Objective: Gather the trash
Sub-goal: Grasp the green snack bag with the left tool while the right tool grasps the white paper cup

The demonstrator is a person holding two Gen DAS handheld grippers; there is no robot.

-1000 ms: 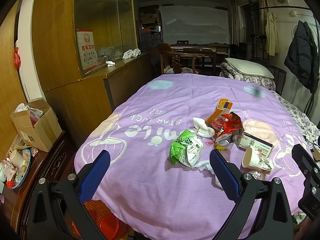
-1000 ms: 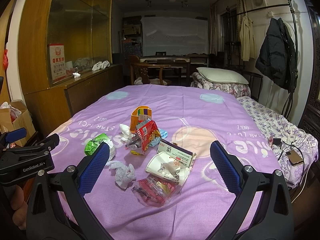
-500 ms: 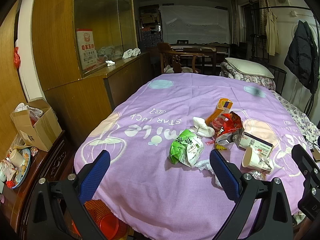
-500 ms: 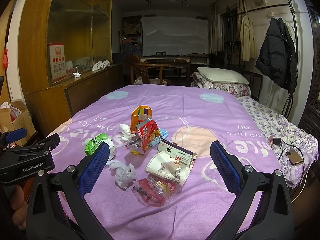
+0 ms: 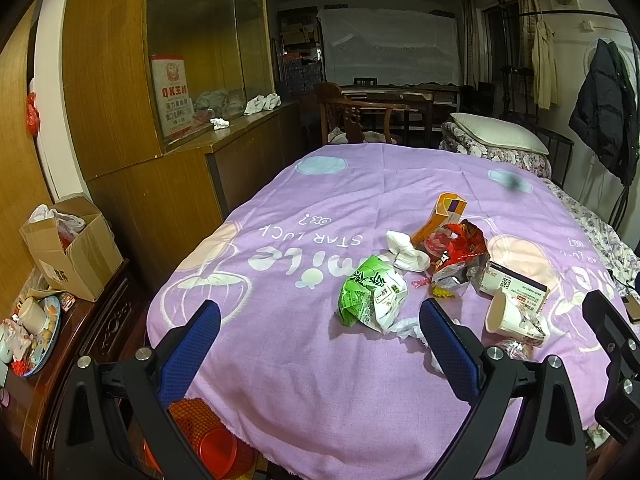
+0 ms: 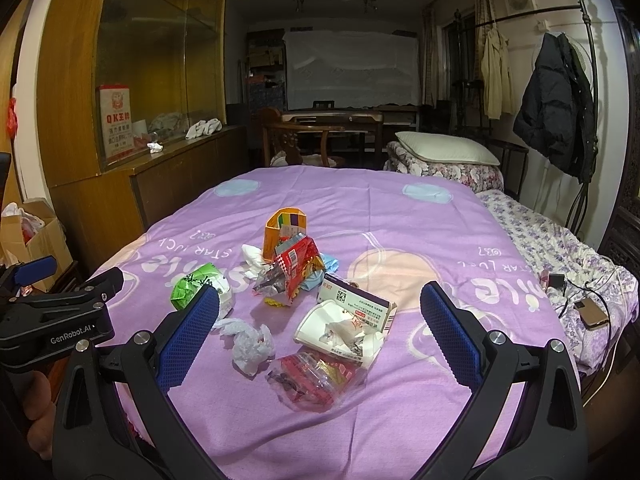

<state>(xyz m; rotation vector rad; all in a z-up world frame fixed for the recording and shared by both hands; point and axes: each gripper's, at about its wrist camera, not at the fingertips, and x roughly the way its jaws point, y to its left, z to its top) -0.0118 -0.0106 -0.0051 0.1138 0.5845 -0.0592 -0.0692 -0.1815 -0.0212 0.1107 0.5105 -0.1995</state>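
Dim, warm indoor light with soft shadows, sharp centre, strong fisheye bending and black vignette at the corners.

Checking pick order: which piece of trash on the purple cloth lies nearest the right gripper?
The clear plastic wrapper with red contents, closest to the right gripper; the paper cup lies just beyond it.

We get two wrist fisheyes, both at the near edge of the purple sheet (image 5: 280, 208), facing across it toward the far wall. Left cam sits further left, w/ the trash pile (image 5: 436, 272) right of centre; right cam has the pile (image 6: 304, 280) dead centre, nearer. Both share sheet, pile, wood cabinet (image 6: 120, 184).
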